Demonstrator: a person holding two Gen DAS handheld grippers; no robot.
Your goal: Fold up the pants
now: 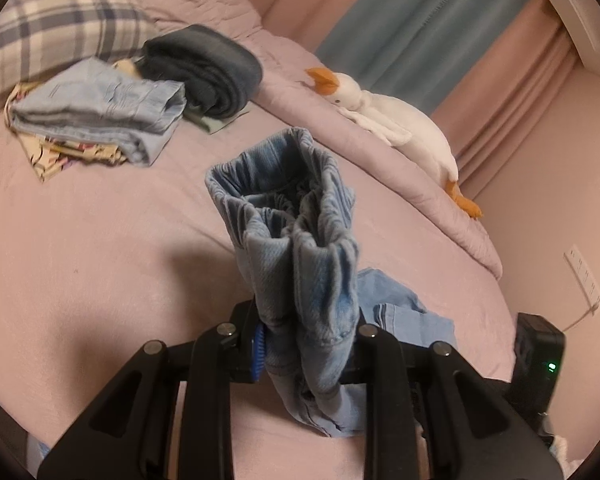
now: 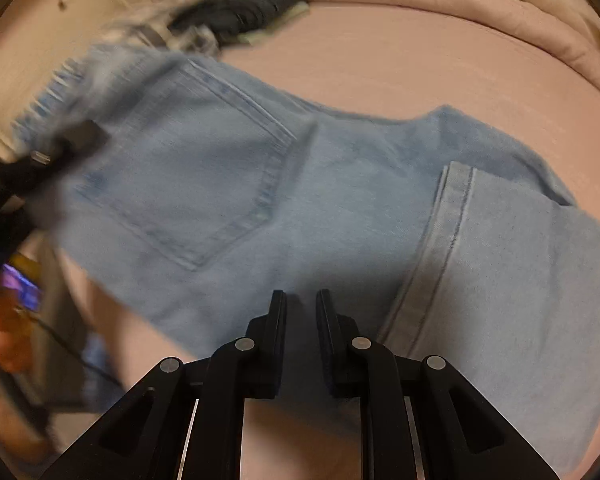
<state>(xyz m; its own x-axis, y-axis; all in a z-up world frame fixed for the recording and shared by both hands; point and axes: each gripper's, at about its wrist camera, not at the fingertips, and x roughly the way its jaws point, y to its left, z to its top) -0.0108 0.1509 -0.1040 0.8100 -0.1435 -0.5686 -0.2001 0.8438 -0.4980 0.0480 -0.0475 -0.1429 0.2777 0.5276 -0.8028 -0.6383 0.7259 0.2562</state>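
Observation:
Light blue denim pants [image 2: 260, 184] lie on the pink bed, back pocket up, with a hemmed leg end [image 2: 500, 264] folded over at the right. My left gripper [image 1: 304, 340] is shut on the bunched elastic waistband of the pants [image 1: 296, 232], which stands up between its jaws. In the right wrist view the left gripper [image 2: 60, 148] shows blurred at the pants' left end. My right gripper [image 2: 301, 300] hovers over the pants' near edge, its fingers a narrow gap apart with nothing between them.
At the back of the bed lie folded light blue jeans [image 1: 100, 112], a rolled dark garment [image 1: 208, 68], a plaid pillow [image 1: 52, 20] and a white goose plush [image 1: 392, 120]. A rolled pink quilt [image 1: 380, 152] runs along the far side. Curtains [image 1: 420, 20] hang behind.

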